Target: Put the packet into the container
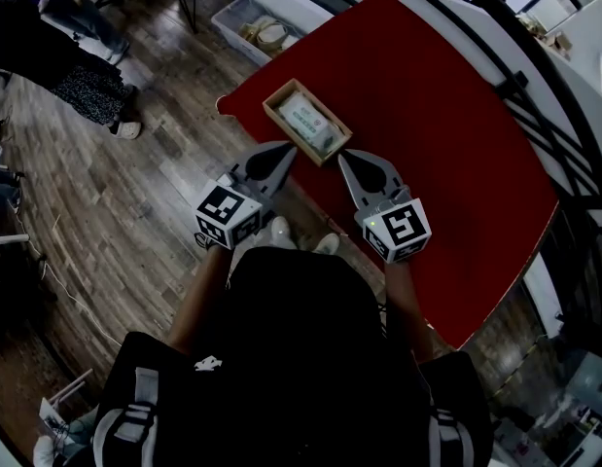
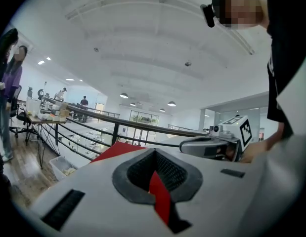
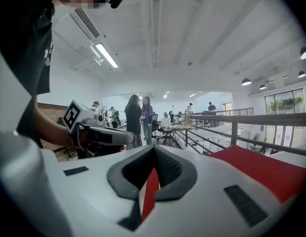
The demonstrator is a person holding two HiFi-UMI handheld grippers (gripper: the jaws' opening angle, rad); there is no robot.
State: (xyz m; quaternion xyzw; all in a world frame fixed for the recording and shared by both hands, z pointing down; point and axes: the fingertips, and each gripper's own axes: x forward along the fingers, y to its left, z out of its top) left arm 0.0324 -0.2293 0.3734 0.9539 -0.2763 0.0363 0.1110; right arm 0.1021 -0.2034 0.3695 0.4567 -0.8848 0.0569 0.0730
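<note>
A small wooden container (image 1: 276, 93) stands on the red table (image 1: 427, 115) near its front left corner. A pale green and white packet (image 1: 310, 121) lies flat inside it. My left gripper (image 1: 289, 148) hovers just short of the container's near left side, jaws together and nothing held. My right gripper (image 1: 343, 155) hangs beside the container's near corner, also shut and bare. In the left gripper view the left gripper (image 2: 155, 154) tilts upward, with the right gripper (image 2: 217, 144) beside it. The right gripper view shows the right gripper (image 3: 153, 152) closed, with only a thin slit.
A clear plastic bin (image 1: 257, 27) with items stands on the wood floor beyond the table's left corner. A black railing (image 1: 534, 95) curves round the far and right sides. People (image 1: 87, 76) stand at the upper left. The person's shoes (image 1: 281, 230) sit below the grippers.
</note>
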